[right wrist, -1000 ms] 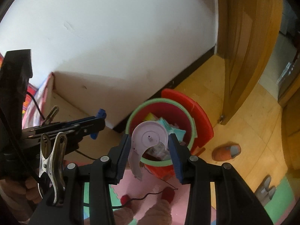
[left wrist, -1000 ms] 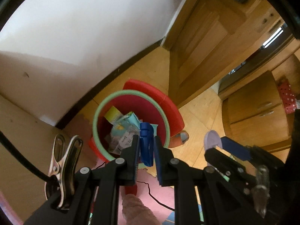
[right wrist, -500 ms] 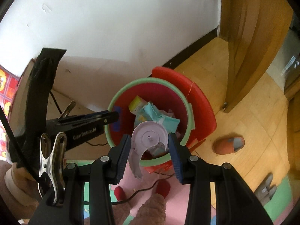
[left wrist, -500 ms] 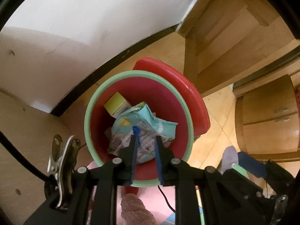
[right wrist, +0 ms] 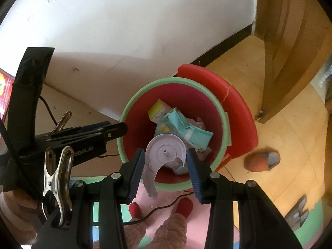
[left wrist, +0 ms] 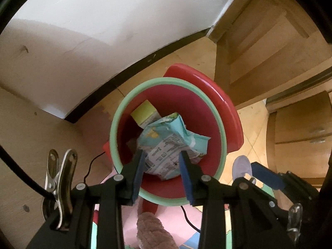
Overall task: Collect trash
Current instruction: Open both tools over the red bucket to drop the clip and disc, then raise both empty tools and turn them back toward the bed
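Red plastic fills both of my views: the bin (left wrist: 199,112) with its mint-green rim sits on the floor by the wall, and both tools hang over its mouth. A second ago my left gripper (left wrist: 161,164) pinched a small blue piece; now its jaws are opening with nothing between the pads, so I judge that piece has dropped in, though I cannot pick it out among the litter. That leaves one item to deliver. My right gripper (right wrist: 166,161) has come down closer to the rim and still clamps the lilac plastic disc (right wrist: 165,151), a flat round piece with a hooked tail hanging below the pads, poised just above the opening. Inside lie a crumpled teal wrapper (left wrist: 172,137) and a yellow carton (left wrist: 145,112) half buried beneath it. The bin's bottom is hidden by that heap, and its lid (right wrist: 234,112) is partly cut off behind the rim.
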